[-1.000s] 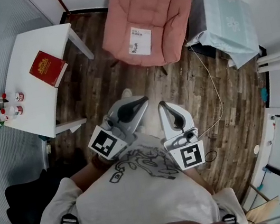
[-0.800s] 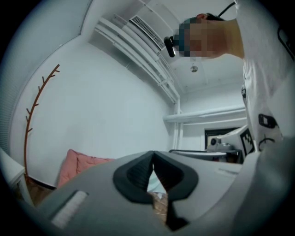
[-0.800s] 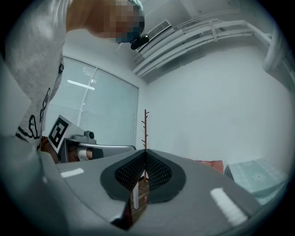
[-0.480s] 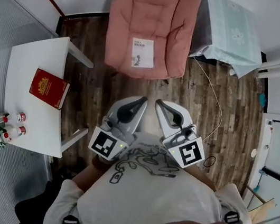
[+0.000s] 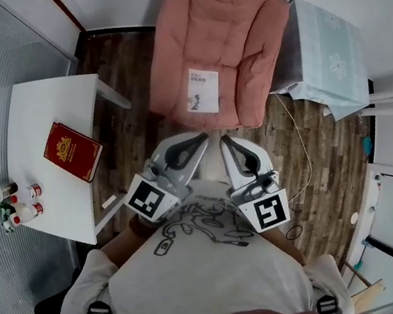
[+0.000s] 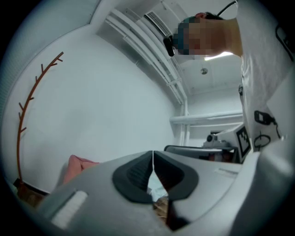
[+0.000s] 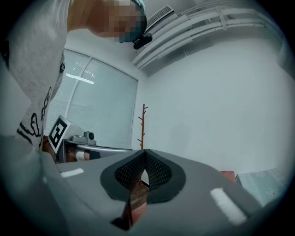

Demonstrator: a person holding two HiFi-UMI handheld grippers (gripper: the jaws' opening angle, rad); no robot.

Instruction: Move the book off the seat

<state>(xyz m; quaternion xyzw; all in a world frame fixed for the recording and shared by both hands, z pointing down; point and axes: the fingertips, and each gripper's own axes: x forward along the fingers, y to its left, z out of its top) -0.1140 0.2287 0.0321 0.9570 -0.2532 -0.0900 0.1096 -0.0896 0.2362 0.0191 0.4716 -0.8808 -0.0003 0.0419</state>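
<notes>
Head view: the white book [image 5: 203,89] lies flat near the front edge of the pink seat [image 5: 233,25], well ahead of both sets of jaws. The left gripper [image 5: 203,138] and right gripper [image 5: 225,142] sit side by side at the person's chest, with open wooden floor [image 5: 310,162] between them and the seat. On the left, a red book [image 5: 72,150] rests on the white tabletop [image 5: 37,105].

Left gripper view: the jaws are pressed together and empty.

Right gripper view: the jaws are closed, with nothing between them.
</notes>
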